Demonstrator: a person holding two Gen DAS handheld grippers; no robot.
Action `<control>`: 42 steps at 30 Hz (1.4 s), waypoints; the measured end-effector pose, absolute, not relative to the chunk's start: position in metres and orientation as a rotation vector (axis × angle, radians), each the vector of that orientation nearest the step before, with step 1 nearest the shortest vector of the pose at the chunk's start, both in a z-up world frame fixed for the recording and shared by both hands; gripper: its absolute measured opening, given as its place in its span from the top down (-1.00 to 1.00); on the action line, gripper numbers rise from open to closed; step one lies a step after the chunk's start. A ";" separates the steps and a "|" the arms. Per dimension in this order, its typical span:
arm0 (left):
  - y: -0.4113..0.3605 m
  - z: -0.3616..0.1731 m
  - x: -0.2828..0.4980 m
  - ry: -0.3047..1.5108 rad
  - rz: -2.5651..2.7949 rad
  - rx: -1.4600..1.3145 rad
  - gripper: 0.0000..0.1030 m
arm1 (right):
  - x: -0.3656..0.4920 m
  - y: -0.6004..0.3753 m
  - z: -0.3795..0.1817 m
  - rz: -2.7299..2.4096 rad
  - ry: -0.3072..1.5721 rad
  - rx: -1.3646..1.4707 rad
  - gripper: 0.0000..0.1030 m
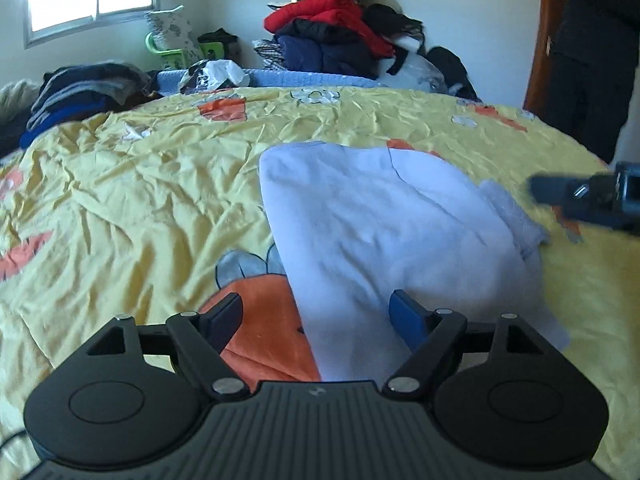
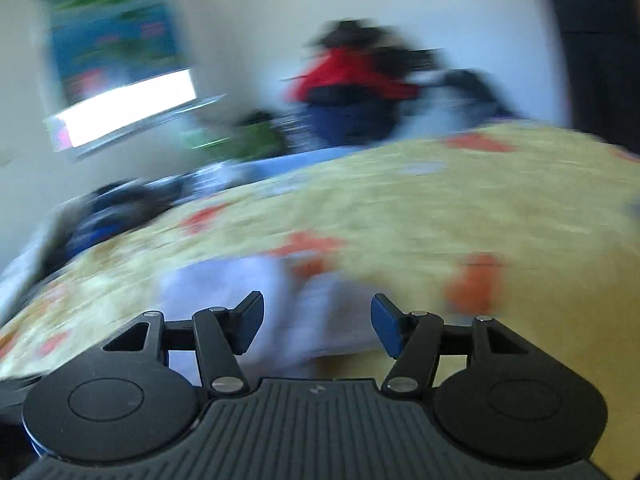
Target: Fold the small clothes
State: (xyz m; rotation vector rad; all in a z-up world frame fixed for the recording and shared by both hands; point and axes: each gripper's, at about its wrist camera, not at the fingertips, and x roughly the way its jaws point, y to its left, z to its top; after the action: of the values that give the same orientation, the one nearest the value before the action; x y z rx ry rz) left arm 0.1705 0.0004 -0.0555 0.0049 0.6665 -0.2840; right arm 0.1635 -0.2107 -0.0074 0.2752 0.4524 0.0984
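Observation:
A small pale blue garment (image 1: 384, 224) lies partly folded on the yellow bedspread (image 1: 140, 200). My left gripper (image 1: 316, 316) is open just above its near end, with the cloth running between the fingers but not gripped. My right gripper (image 2: 316, 326) is open and empty over the garment's (image 2: 240, 292) right side; its view is heavily blurred. The right gripper also shows in the left wrist view (image 1: 584, 200) at the right edge, blurred, beside the garment's ribbed hem.
A heap of red, navy and black clothes (image 1: 344, 32) is piled at the far side of the bed. Dark folded clothes (image 1: 76, 92) lie at the far left. A window (image 1: 92, 0) is on the back wall and a brown door (image 1: 544, 44) stands at right.

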 end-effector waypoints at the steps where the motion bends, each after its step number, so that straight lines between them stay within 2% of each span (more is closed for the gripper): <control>1: 0.001 -0.056 0.171 0.676 -0.287 -0.012 -0.57 | 0.169 -0.205 -0.009 0.175 0.487 0.292 -0.16; 3: 0.000 -0.056 0.171 0.680 -0.281 -0.016 -0.57 | 0.184 -0.200 -0.018 0.228 0.544 0.333 -0.16; 5: 0.001 -0.054 0.169 0.679 -0.276 -0.012 -0.57 | 0.196 -0.206 -0.025 0.047 0.559 0.282 -0.18; 9: -0.001 -0.052 0.164 0.664 -0.278 0.007 -0.58 | 0.174 -0.241 -0.023 -0.303 0.457 0.286 -0.20; 12: -0.005 -0.053 0.163 0.665 -0.276 0.001 -0.58 | 0.155 -0.242 -0.012 -0.090 0.421 0.350 -0.21; 14: -0.006 -0.054 0.161 0.669 -0.266 -0.007 -0.58 | 0.159 -0.230 -0.012 0.141 0.473 0.404 -0.37; 16: -0.006 -0.054 0.158 0.671 -0.264 -0.007 -0.58 | 0.170 -0.213 -0.020 0.273 0.563 0.386 -0.36; 19: -0.007 -0.052 0.152 0.675 -0.261 0.021 -0.62 | 0.187 -0.186 -0.039 0.101 0.657 0.184 -0.36; 20: -0.006 -0.050 0.148 0.670 -0.264 0.025 -0.62 | 0.186 -0.187 -0.041 0.056 0.649 0.169 -0.43; 23: -0.004 -0.048 0.138 0.658 -0.252 0.036 -0.64 | 0.165 -0.188 -0.029 0.025 0.612 0.215 -0.45; 29: 0.002 -0.047 0.114 0.660 -0.228 0.003 -0.64 | 0.120 -0.167 -0.007 -0.020 0.524 0.053 -0.83; 42: 0.022 -0.054 0.072 0.665 -0.175 -0.005 -0.66 | 0.084 -0.155 -0.026 -0.019 0.599 0.077 -0.91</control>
State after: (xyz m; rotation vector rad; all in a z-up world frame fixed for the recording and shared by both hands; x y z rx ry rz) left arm 0.0723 0.0216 -0.0541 -0.0046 0.6646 -0.1750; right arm 0.0842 -0.1547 -0.0256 0.0768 0.5995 -0.0190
